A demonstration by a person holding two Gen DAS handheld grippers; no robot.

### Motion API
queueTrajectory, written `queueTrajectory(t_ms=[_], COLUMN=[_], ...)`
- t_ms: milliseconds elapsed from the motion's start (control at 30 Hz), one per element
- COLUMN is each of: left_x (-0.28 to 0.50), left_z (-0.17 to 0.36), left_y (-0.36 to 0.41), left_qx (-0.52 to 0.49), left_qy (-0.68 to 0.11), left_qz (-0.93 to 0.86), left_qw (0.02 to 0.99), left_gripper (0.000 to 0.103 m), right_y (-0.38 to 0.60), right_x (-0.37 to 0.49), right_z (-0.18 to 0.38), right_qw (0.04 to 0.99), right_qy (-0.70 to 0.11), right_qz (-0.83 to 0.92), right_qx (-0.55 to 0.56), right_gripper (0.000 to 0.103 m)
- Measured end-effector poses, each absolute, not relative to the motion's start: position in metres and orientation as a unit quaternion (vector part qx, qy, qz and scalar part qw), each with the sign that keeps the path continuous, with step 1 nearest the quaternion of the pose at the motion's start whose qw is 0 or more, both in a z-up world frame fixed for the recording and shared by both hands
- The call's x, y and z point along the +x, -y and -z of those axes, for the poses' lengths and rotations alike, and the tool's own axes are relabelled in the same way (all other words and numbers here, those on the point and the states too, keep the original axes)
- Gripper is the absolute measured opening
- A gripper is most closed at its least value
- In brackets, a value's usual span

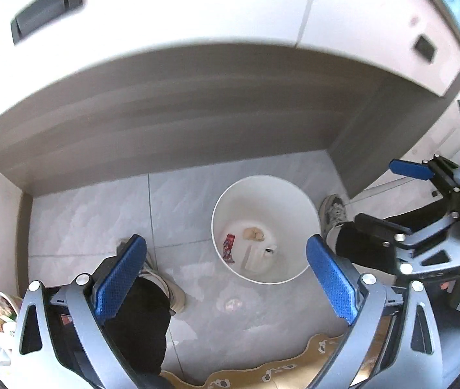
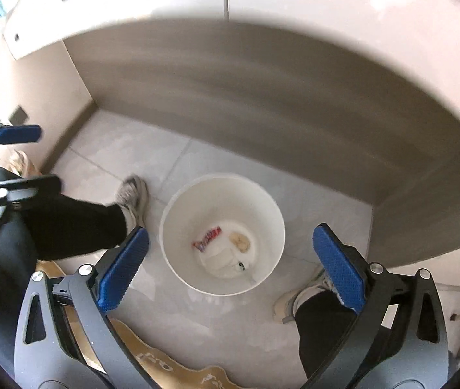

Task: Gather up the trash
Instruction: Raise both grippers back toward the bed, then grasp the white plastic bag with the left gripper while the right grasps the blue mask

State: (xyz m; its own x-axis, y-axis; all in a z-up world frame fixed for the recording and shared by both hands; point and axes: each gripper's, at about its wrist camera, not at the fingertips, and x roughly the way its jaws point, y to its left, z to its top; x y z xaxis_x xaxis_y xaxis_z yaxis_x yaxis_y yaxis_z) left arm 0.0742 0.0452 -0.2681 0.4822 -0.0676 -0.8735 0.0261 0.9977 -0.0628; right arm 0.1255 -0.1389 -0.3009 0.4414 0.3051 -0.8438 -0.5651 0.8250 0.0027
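Both grippers hovered high over white bin (image 1: 264, 201), pointed down. Left gripper (image 1: 226, 278) had fingers spread wide, nothing between them; right gripper (image 2: 231, 269) likewise spread and empty. Bin stood on tiled floor (image 1: 93, 214) under desk overhang, between person's shoes, likely so drops fall straight in. Trash lay at bin bottom: red wrapper (image 2: 208, 237), beige crumpled scrap (image 2: 240, 240), white paper (image 2: 220, 259). Judged: load already released.

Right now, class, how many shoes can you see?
2: one shoe left of the bin, the other shoe to its lower right, behind the right gripper.
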Motion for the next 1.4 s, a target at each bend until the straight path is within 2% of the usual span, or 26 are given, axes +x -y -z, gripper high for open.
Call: queueTrajectory(t_ms=[467,667,967,1400], left_x=[0.051,0.07,0.151,0.319], left_z=[0.114,0.05,-0.005,0.001], left_y=[-0.007,-0.008,-0.03,-0.056], left_qx=[0.009,0.017,0.027,0.023], left_qy=[-0.392,-0.346,-0.3,-0.315], left_qz=[0.068,0.067,0.05,0.071], left_qw=[0.918,0.936,0.952,0.946], left_gripper=[0.097,0.097,0.097,0.097], right_y=[0.188,0.196,0.178,0.159], right_x=[0.071,0.081,0.138,0.249], right_z=[0.1,0.037,-0.003,0.001], right_qw=[0.909,0.926,0.934,0.934], right_qy=[-0.305,-0.255,-0.237,-0.25], right_qz=[-0.266,-0.255,-0.249,-0.238], right_qx=[-0.103,-0.113,-0.096,-0.091], right_gripper=[0.098,0.098,0.098,0.098])
